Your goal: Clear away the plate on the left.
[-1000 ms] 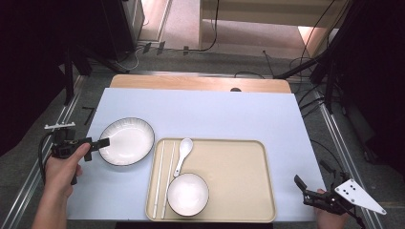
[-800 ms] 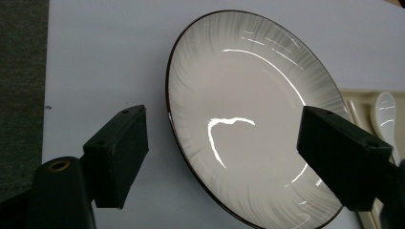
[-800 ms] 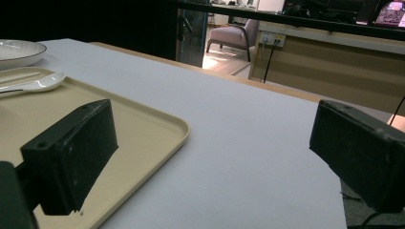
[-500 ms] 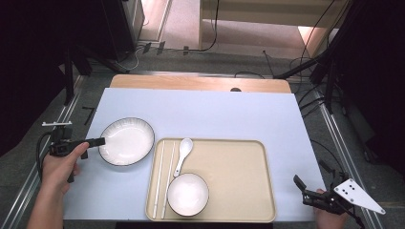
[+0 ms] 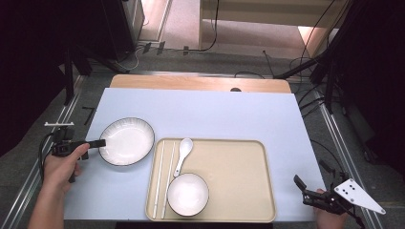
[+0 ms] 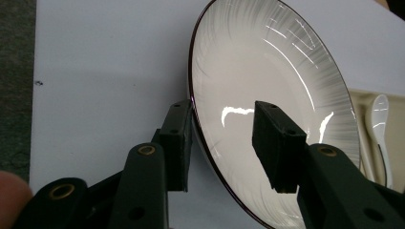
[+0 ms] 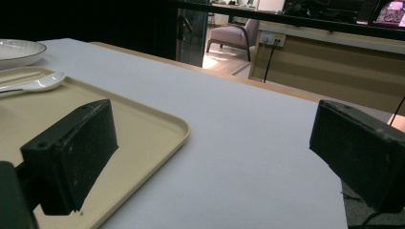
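Note:
A white plate with a dark rim (image 5: 126, 141) (image 6: 267, 86) lies on the pale blue table, left of a beige tray (image 5: 239, 157). My left gripper (image 5: 98, 143) (image 6: 222, 129) sits at the plate's left edge with the rim between its jaws. One pad (image 6: 176, 143) is outside the rim, the other (image 6: 274, 143) is over the plate's inside. The jaws have just been closing, and a gap still shows between the pads. My right gripper (image 5: 301, 188) (image 7: 210, 138) rests open near the table's front right corner, holding nothing.
On the tray lie a white spoon (image 5: 184, 150) (image 7: 38, 82), a pair of pale chopsticks (image 5: 162, 176) and a small white bowl (image 5: 187, 193). The tray's corner (image 7: 143, 124) is just left of the right gripper. A wooden strip (image 5: 200, 83) runs along the table's far edge.
The left gripper's jaws have narrowed from wide apart to close around the plate's rim, and the hand has sunk a little. The right gripper has not moved.

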The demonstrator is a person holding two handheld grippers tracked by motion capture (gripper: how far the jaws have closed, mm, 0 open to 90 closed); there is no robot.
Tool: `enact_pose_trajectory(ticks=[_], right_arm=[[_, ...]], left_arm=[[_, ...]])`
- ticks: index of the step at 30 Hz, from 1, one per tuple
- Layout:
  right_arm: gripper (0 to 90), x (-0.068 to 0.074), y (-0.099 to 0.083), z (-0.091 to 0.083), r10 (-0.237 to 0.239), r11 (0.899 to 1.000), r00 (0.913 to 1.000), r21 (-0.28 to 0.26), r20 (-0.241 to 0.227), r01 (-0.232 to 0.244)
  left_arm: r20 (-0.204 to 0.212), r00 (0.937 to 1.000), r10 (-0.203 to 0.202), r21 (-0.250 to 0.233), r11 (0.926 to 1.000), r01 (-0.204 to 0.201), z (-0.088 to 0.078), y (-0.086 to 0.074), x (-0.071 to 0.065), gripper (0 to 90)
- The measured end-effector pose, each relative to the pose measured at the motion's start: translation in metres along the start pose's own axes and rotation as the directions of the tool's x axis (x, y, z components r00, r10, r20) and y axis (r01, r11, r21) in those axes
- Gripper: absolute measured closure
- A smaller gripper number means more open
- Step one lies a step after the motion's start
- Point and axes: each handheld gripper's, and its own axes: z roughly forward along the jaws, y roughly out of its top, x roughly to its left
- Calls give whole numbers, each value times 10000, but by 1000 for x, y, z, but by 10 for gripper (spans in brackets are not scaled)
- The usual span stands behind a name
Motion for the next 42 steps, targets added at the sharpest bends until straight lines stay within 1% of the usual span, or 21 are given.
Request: enact_pose_trajectory(ticks=[5, 6, 8, 12, 14, 16, 21, 23, 26, 30, 32, 34, 35, 38, 42], right_arm=[[24, 0, 0, 0, 27, 10000, 10000, 41, -11, -27], [24, 0, 0, 1, 33, 10000, 10000, 41, -7, -33], [24, 1, 0, 1, 5, 10000, 10000, 62, -18, -5], [24, 1, 0, 1, 17, 10000, 10000, 72, -19, -16], [25, 1, 0, 0, 22, 10000, 10000, 51, -21, -22], [24, 1, 0, 0, 23, 10000, 10000, 50, -21, -23], [25, 2, 1, 1, -12, 10000, 10000, 38, -32, 12], [24, 1, 0, 1, 6, 10000, 10000, 47, -28, -6], [25, 1, 0, 1, 9, 10000, 10000, 45, -25, -9], [24, 1, 0, 2, -15, 10000, 10000, 33, -42, 15], [24, 2, 1, 2, -20, 10000, 10000, 63, -58, 20], [25, 2, 1, 2, -17, 10000, 10000, 69, -60, 18], [25, 2, 1, 2, -10, 10000, 10000, 68, -60, 11], [24, 2, 1, 2, -18, 10000, 10000, 64, -51, 18], [25, 2, 1, 1, -52, 10000, 10000, 30, -15, 52]], left_arm=[[253, 9992, -307, 317, 9991, 299, 4, 0, 6, 637], [286, 9990, -335, 337, 9989, 325, 4, 0, 6, 638], [391, 9977, -560, 263, 9981, 550, 5, 0, 8, 650], [545, 9954, -790, 446, 9961, 766, 9, -1, 12, 674], [579, 9953, -778, 646, 9952, 740, 12, -1, 12, 668], [588, 9947, -844, 764, 9939, 798, 14, -1, 12, 669], [681, 9920, -1067, 973, 9902, 998, 19, -1, 13, 693], [738, 9905, -1160, 1163, 9874, 1069, 21, -1, 14, 705], [733, 9887, -1305, 1261, 9847, 1206, 23, 0, 14, 716], [769, 9890, -1265, 1284, 9849, 1160, 23, 0, 17, 759], [654, 9903, -1227, 1239, 9857, 1140, 24, -1, 16, 767], [614, 9925, -1055, 1160, 9884, 979, 24, -1, 14, 768], [591, 9929, -1034, 1158, 9886, 960, 23, -1, 14, 772], [547, 9918, -1156, 1103, 9879, 1091, 24, -1, 13, 783], [720, 9865, -1471, 952, 9856, 1400, 28, 0, 13, 809]])
